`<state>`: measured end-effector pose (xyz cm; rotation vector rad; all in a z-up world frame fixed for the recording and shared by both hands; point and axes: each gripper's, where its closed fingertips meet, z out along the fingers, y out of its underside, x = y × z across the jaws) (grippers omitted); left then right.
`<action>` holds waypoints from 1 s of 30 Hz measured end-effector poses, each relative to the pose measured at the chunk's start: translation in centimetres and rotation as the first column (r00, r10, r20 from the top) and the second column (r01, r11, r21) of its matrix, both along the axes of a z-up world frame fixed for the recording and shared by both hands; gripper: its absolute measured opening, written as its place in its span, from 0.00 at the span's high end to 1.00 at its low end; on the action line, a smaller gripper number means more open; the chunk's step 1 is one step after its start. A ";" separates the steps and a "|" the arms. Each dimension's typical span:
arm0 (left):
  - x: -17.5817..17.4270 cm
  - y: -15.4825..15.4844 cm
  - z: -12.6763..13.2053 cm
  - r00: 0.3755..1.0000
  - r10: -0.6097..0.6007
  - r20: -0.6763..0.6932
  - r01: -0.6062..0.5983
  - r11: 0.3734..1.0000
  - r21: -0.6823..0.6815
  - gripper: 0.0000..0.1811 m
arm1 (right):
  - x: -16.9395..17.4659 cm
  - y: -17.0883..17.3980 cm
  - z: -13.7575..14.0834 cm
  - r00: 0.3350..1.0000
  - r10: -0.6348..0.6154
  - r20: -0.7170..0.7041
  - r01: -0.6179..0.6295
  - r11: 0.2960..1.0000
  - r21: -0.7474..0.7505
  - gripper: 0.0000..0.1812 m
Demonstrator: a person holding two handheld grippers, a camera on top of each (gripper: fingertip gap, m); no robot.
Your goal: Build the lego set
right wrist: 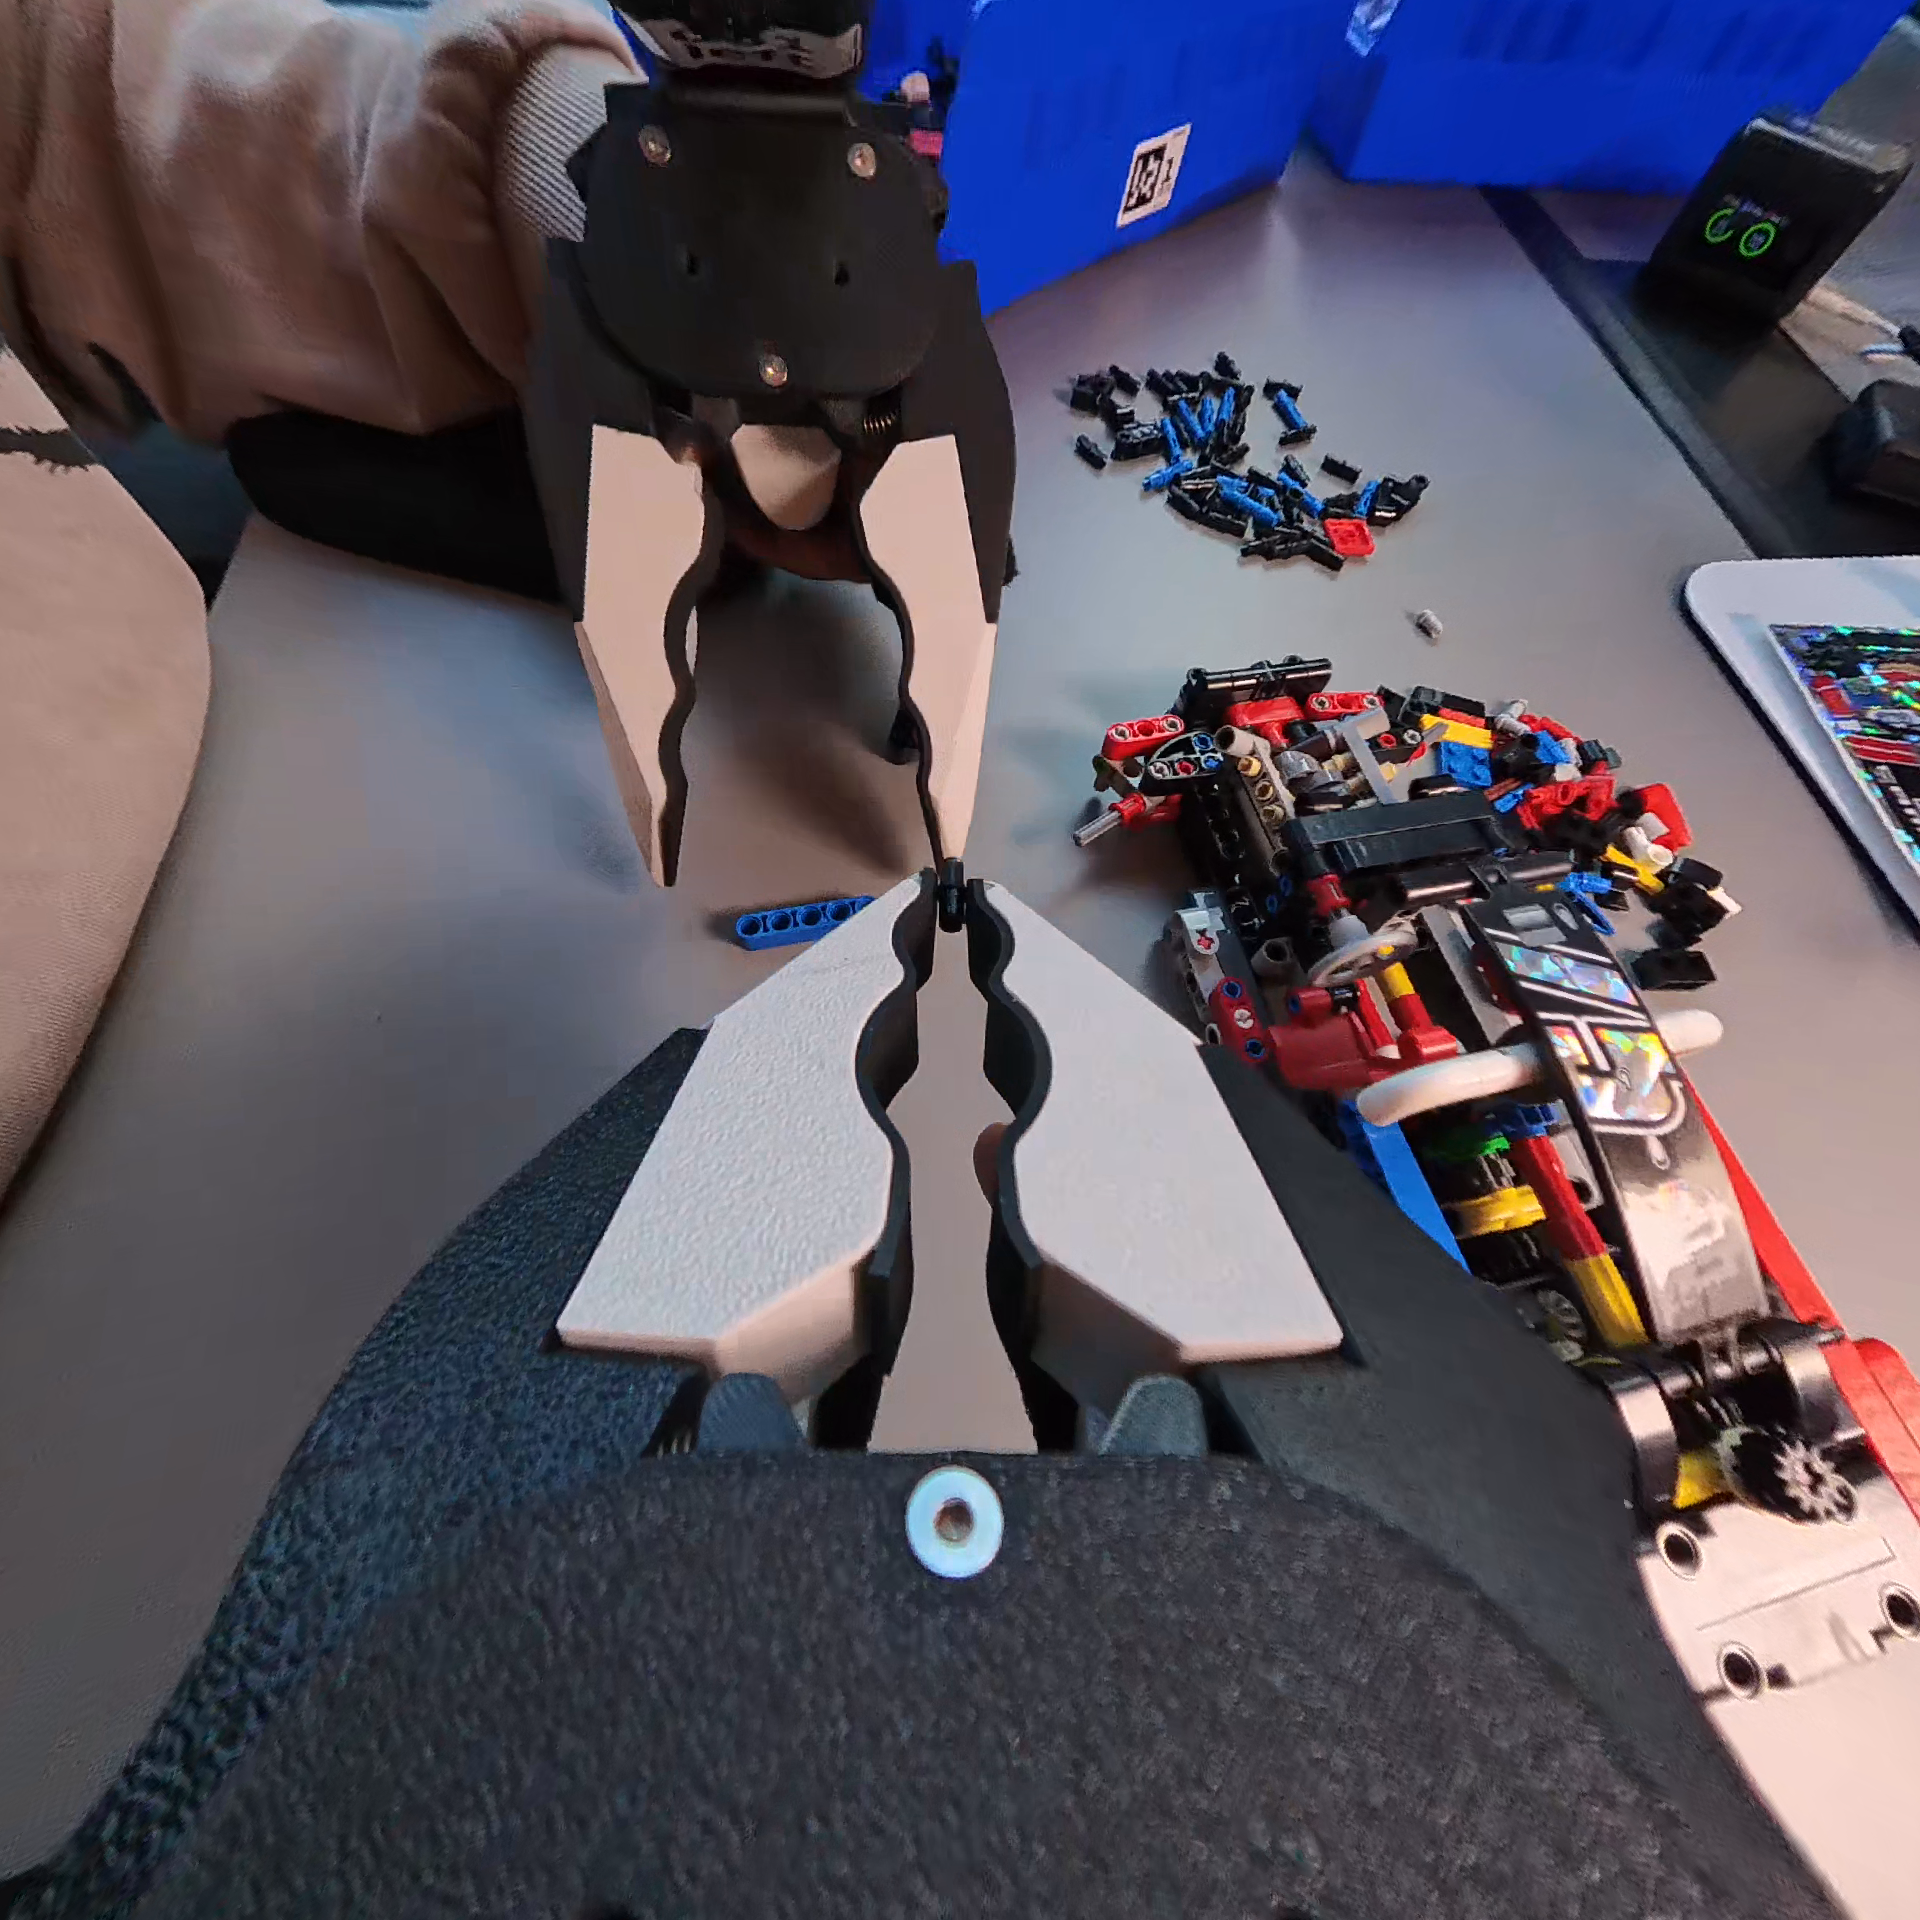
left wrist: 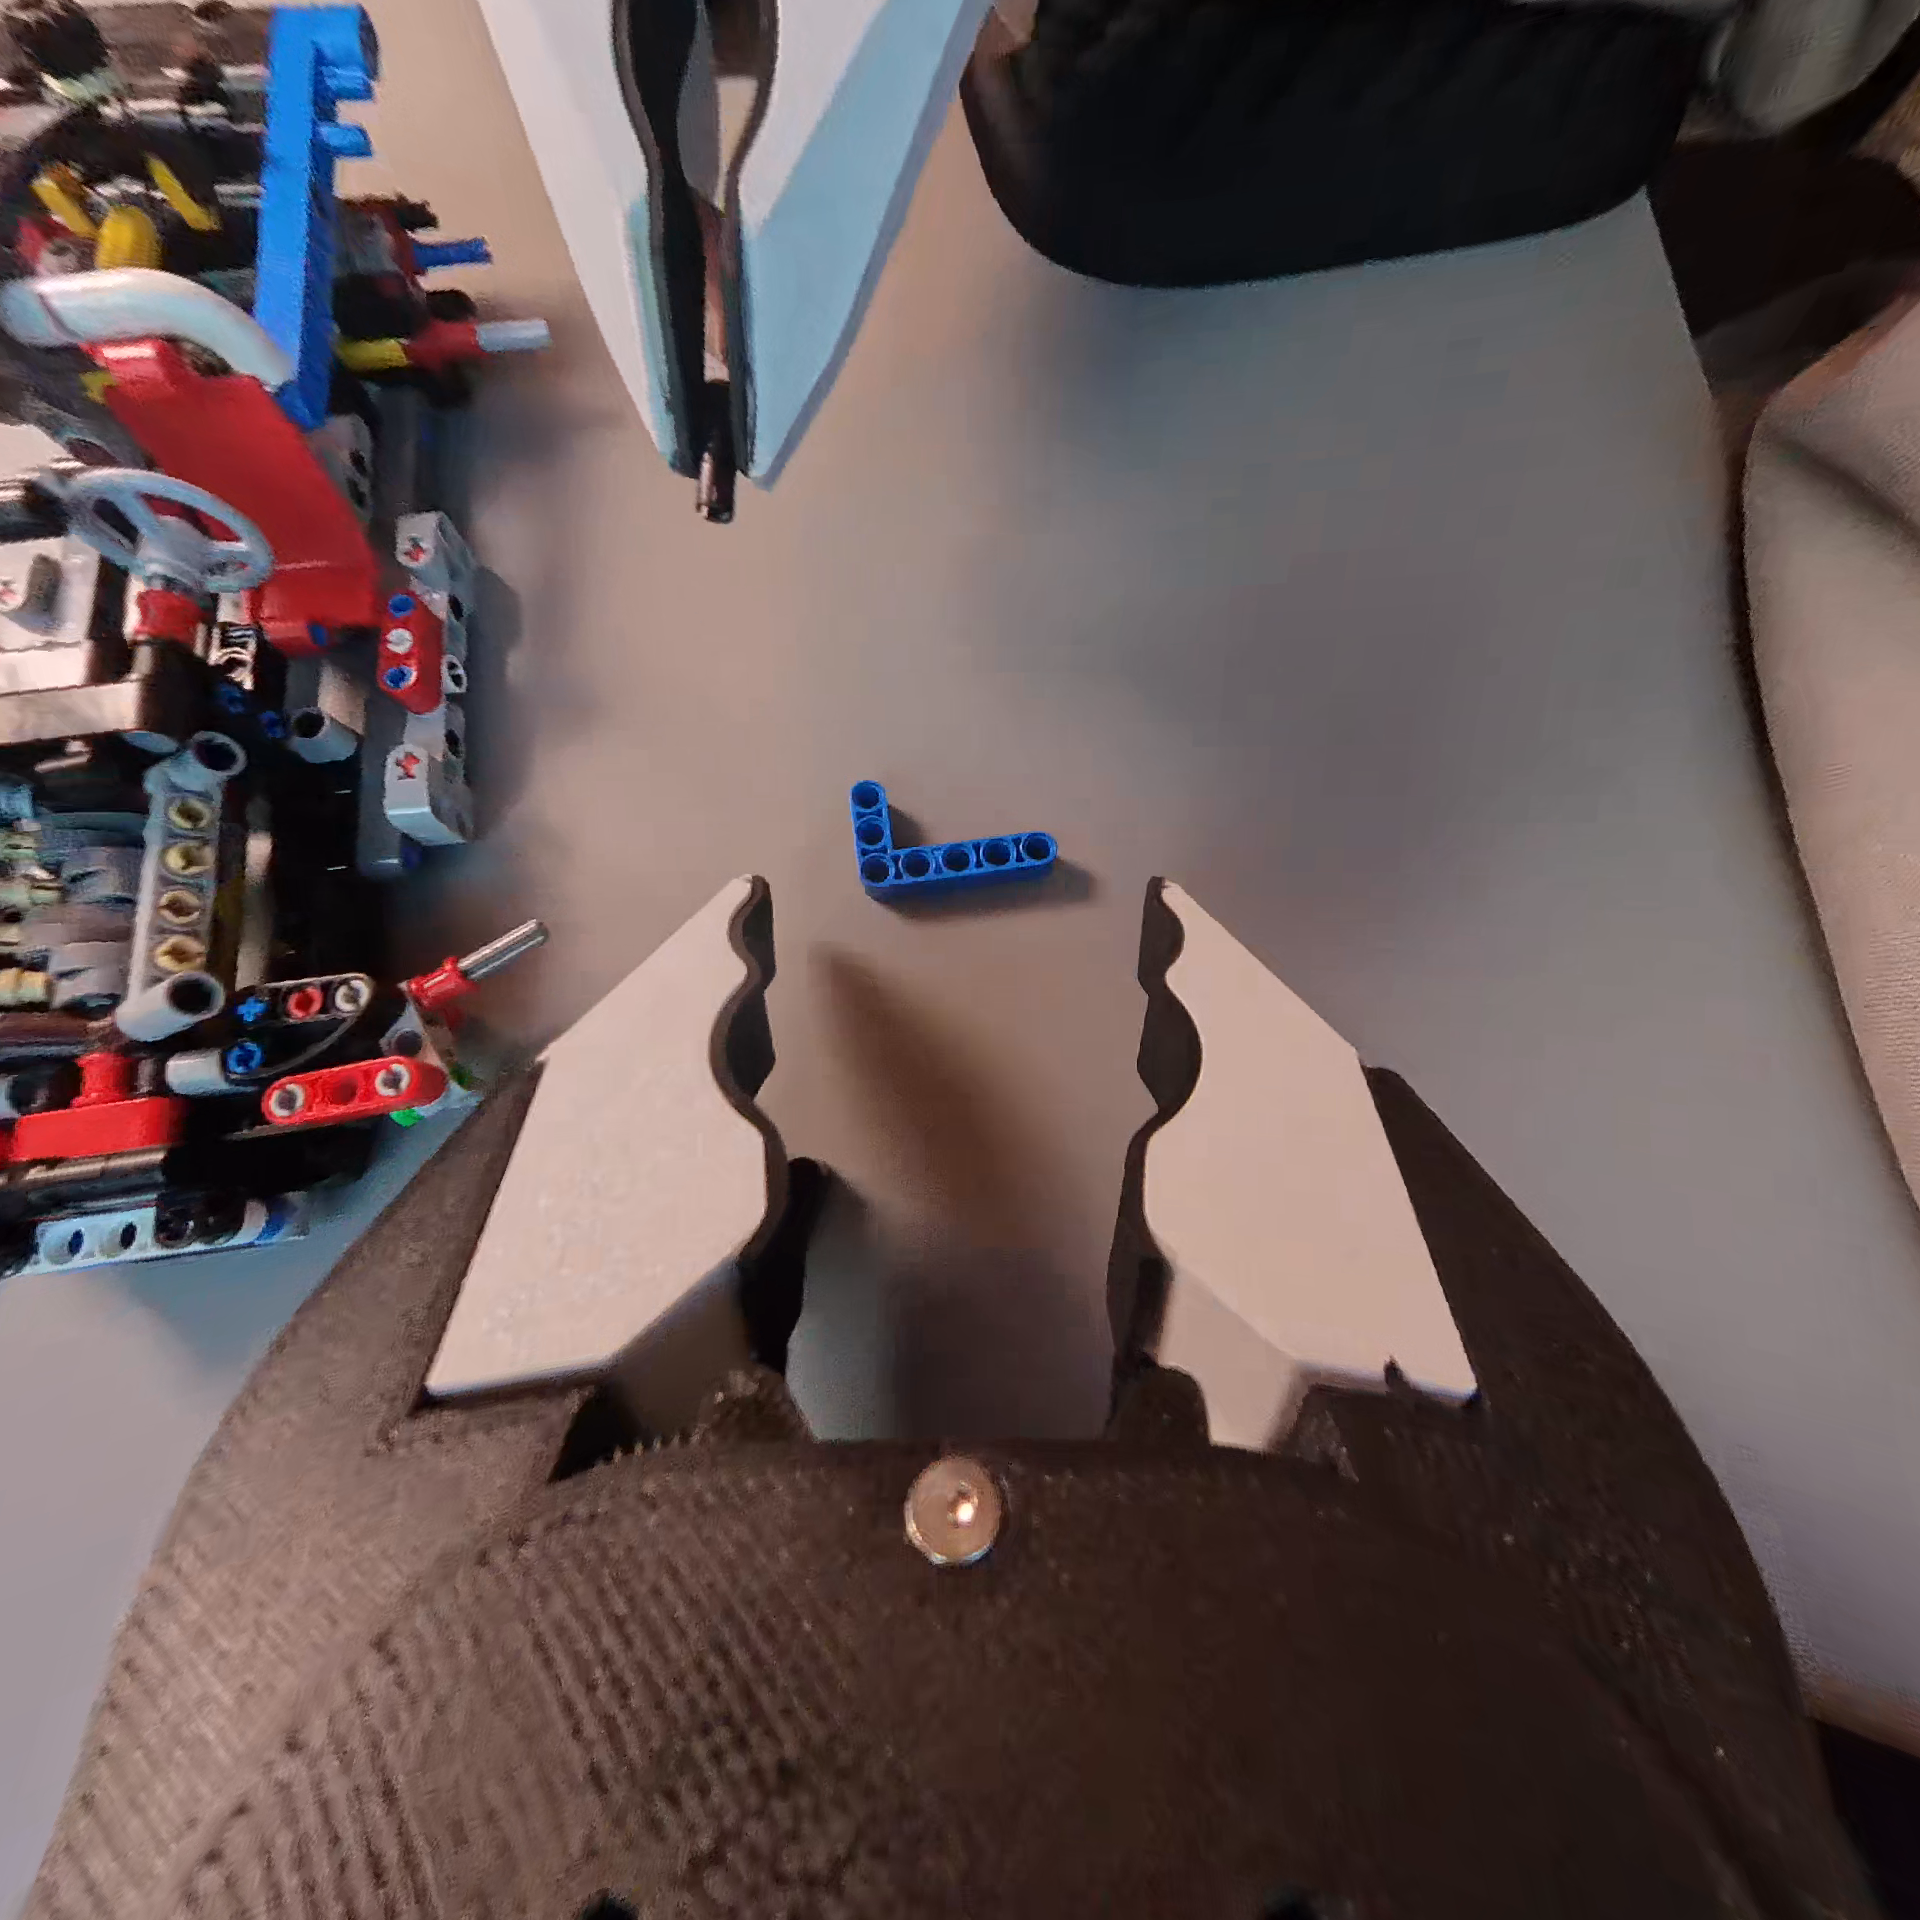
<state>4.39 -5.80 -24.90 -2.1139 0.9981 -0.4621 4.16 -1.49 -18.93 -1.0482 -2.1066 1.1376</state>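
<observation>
A blue L-shaped beam lies flat on the table, just ahead of the wide-open, empty left gripper. Beyond the beam, the right gripper pinches a small black pin. Likely next: steadying the beam and aligning the pin with one of its holes.

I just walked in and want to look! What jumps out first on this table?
The colourful lego car, half built, lies on the right of the grey table, with a heap of small pins behind it. In the middle, the right gripper pinches a tiny black pin just above a blue L-beam. The left gripper is open, facing that beam.
</observation>
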 end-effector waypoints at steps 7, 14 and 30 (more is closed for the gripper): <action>0.9 -0.1 -0.8 0.992 -0.055 -0.113 0.058 0.998 0.025 0.81 | -0.2 -0.1 -0.8 0.997 -0.008 0.077 0.005 1.000 0.031 0.98; 1.4 -0.2 -0.5 0.997 0.013 -0.074 -0.008 0.998 0.058 0.84 | 0.7 0.2 -2.5 0.976 -0.045 0.215 0.032 0.997 0.063 0.98; 2.2 -1.5 0.7 0.982 -0.157 -0.108 0.172 0.975 0.142 0.88 | 4.3 1.1 -3.5 0.962 -0.145 0.229 0.148 0.989 0.006 0.98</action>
